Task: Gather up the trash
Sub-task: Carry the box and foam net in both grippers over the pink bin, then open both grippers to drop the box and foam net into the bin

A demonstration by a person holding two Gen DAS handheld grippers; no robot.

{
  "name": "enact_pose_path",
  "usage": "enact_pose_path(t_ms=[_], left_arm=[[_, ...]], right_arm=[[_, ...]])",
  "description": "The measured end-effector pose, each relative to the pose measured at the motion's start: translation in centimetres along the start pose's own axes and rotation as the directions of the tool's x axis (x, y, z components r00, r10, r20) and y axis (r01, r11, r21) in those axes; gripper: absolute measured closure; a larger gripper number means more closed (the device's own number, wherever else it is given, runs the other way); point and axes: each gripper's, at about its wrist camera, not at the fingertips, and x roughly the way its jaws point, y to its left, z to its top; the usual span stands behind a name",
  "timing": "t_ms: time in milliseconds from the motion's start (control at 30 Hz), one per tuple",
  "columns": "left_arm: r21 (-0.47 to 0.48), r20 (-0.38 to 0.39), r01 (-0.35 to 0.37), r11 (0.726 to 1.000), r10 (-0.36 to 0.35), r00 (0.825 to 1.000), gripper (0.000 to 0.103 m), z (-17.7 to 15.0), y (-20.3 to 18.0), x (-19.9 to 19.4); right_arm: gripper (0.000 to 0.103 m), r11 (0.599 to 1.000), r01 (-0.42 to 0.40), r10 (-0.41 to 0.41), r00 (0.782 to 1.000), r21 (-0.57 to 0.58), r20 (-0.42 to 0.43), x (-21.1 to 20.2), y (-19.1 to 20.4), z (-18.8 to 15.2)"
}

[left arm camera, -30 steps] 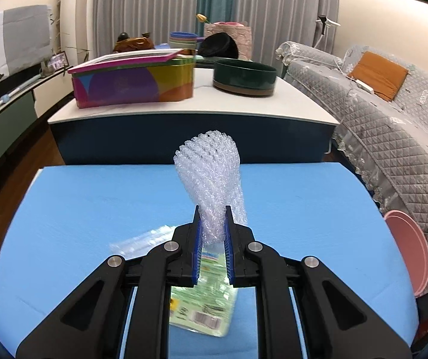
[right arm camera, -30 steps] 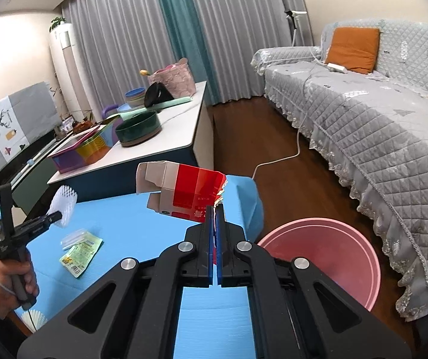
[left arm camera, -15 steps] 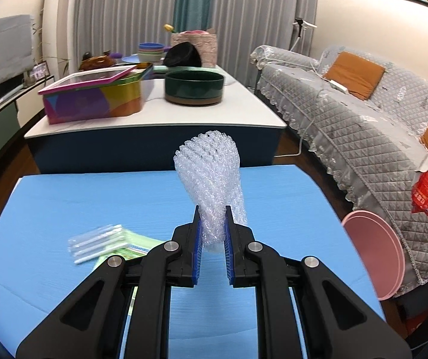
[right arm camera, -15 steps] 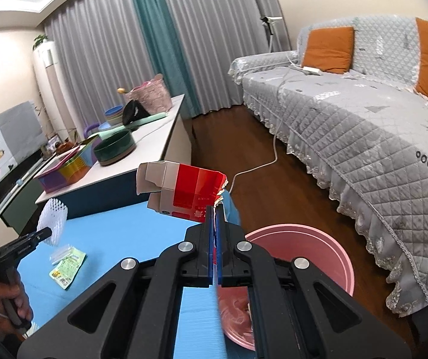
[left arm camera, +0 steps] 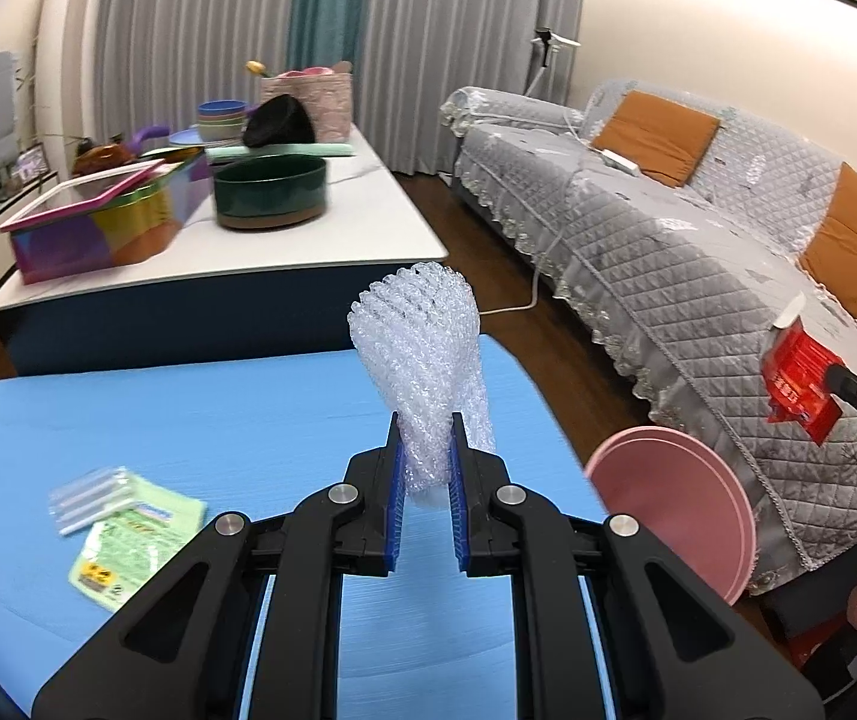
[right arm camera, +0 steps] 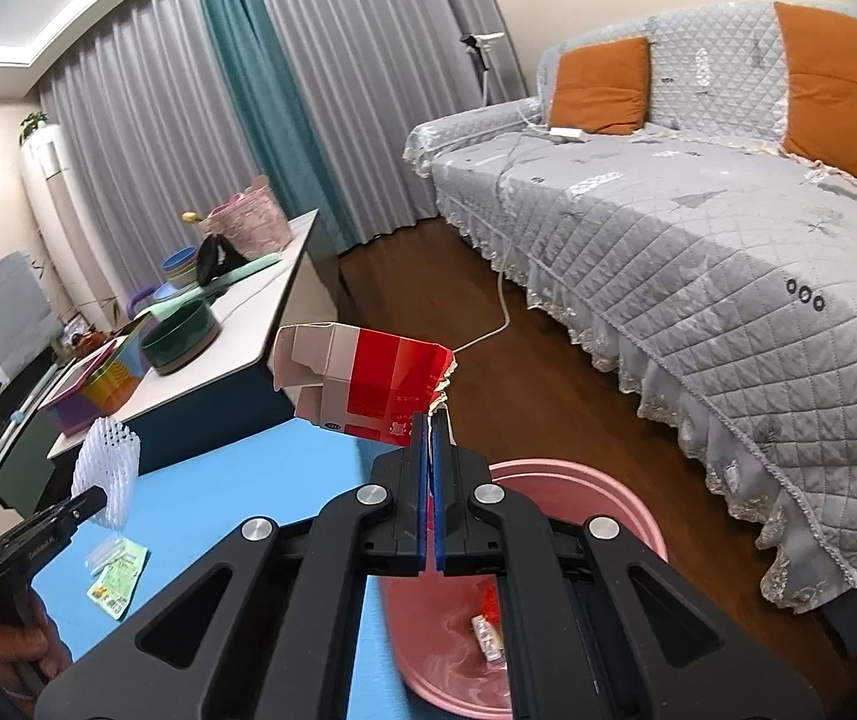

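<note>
At lower centre of both views, a blue bench [left arm camera: 188, 408] is carrying a green packet [left arm camera: 134, 534]; left gripper [left arm camera: 425, 468] jaws are pinching bubble wrap [left arm camera: 419, 348], right gripper [right arm camera: 430, 456] jaws are clamping a red carton [right arm camera: 368, 384] above the pink bin [right arm camera: 578, 480] beside a grey sofa [right arm camera: 698, 252].

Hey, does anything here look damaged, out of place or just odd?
The red carton in the right gripper is torn and ragged at its pinched corner, its far flaps hanging open. A green wrapper and clear packet lie loose on the blue table, not in the pink bin.
</note>
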Motion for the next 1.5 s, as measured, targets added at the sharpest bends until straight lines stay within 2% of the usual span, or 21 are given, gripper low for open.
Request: enact_pose_path(t_ms=[400,867,1500], left_arm=[[0.042,-0.028,0.061,0.997,-0.060,0.998,0.090,-0.1,-5.0,2.6],[0.083,-0.060,0.114,0.990,-0.110,0.992,0.090,-0.6,-9.2,4.6],[0.130,-0.114,0.225,0.966,-0.211,0.971,0.090,-2.7,-14.4,6.7]], right_arm=[[0.101,0.997,0.069,-0.070,0.997,0.019,0.013,0.8,-2.4,0.9],[0.101,0.994,0.095,-0.095,0.995,0.061,0.006,1.5,-4.2,1.4],[0.101,0.989,0.138,-0.136,0.989,0.044,-0.051,3.0,-4.8,0.9]])
